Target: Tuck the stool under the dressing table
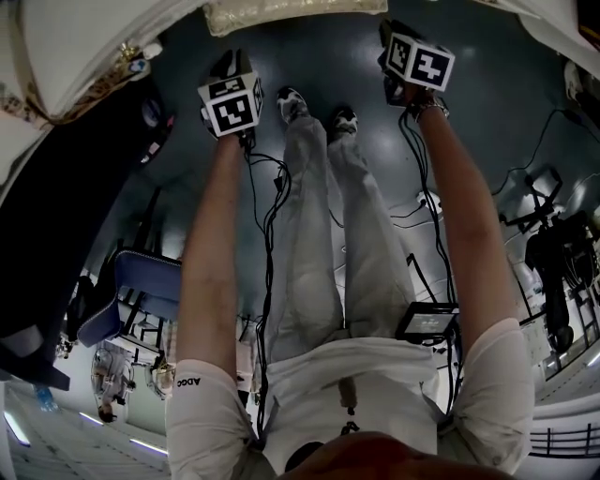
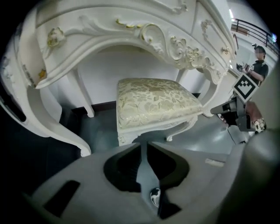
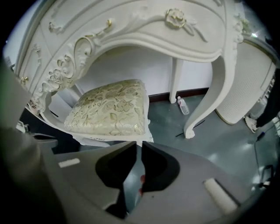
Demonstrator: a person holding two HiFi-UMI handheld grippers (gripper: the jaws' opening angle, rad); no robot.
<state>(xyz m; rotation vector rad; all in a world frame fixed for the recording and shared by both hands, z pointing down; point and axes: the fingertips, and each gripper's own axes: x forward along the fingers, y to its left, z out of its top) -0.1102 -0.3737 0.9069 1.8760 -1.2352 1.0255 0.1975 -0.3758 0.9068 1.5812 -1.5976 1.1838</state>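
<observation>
The white stool with a cream floral cushion (image 2: 153, 103) (image 3: 111, 109) stands on the grey floor in the knee space of the carved white dressing table (image 2: 131, 30) (image 3: 144, 26), between its curved legs. In the head view only the cushion's edge (image 1: 291, 11) shows at the top. My left gripper (image 2: 143, 144) (image 1: 232, 94) hangs just short of the stool's front rail, jaws nearly together with nothing between them. My right gripper (image 3: 138, 143) (image 1: 412, 61) is held off the cushion's front corner, jaws likewise drawn together and empty. Neither touches the stool.
A plastic bottle (image 3: 183, 105) lies on the floor by the table's right leg (image 3: 210, 96). A white ribbed panel (image 3: 245, 96) stands further right. A person (image 2: 258, 65) stands at the far right. Cables, a blue chair (image 1: 141, 281) and black stands (image 1: 553, 253) are behind me.
</observation>
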